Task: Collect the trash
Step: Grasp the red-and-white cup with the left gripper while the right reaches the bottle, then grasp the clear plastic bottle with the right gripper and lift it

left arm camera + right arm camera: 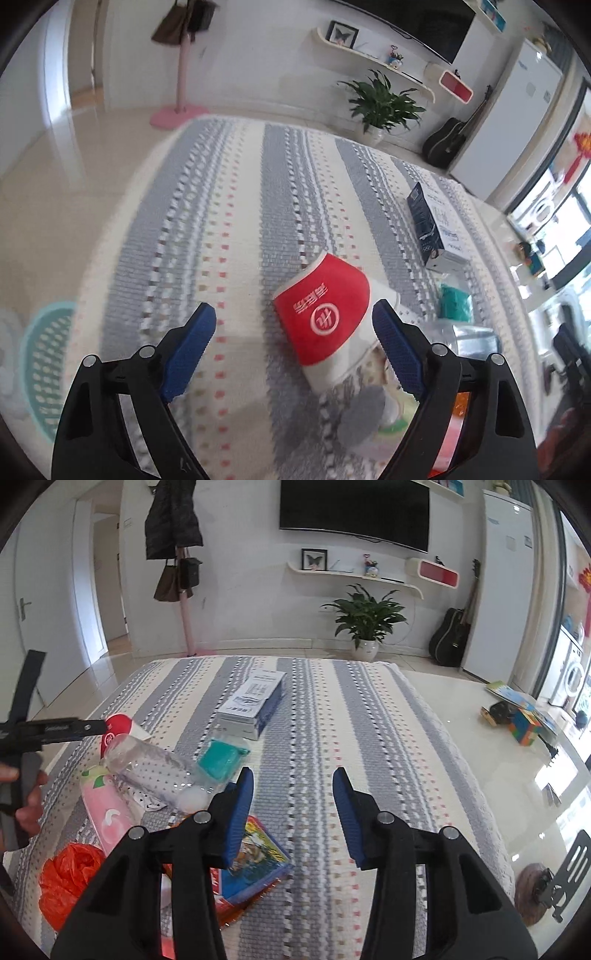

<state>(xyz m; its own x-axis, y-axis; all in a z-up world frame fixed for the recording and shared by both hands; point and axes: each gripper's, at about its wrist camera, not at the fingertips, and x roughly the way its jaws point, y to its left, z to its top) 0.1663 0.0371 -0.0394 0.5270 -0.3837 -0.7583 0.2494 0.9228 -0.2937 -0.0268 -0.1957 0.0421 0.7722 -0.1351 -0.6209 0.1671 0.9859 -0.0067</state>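
Observation:
Trash lies on a striped cloth-covered table (pixel 369 720). A crushed red and white paper cup (pixel 325 317) lies on its side just ahead of my open, empty left gripper (pixel 293 332), nearer its right finger; it also shows in the right wrist view (pixel 116 729). My right gripper (pixel 293 797) is open and empty above bare cloth. To its left lie a clear plastic bottle (pixel 155 768), a teal packet (pixel 219 762), a pink wrapper (pixel 107 812), an orange plastic bag (pixel 68 878) and a colourful snack wrapper (pixel 255 853). A blue and white box (pixel 253 701) lies farther back.
A teal mesh basket (pixel 48 365) stands on the floor left of the table. A potted plant (pixel 365 624), a guitar (pixel 452 635), a pink coat stand (pixel 184 602) and a fridge (pixel 506 583) line the far wall. Toys, including a colour cube (pixel 526 725), lie on the glossy surface right of the cloth.

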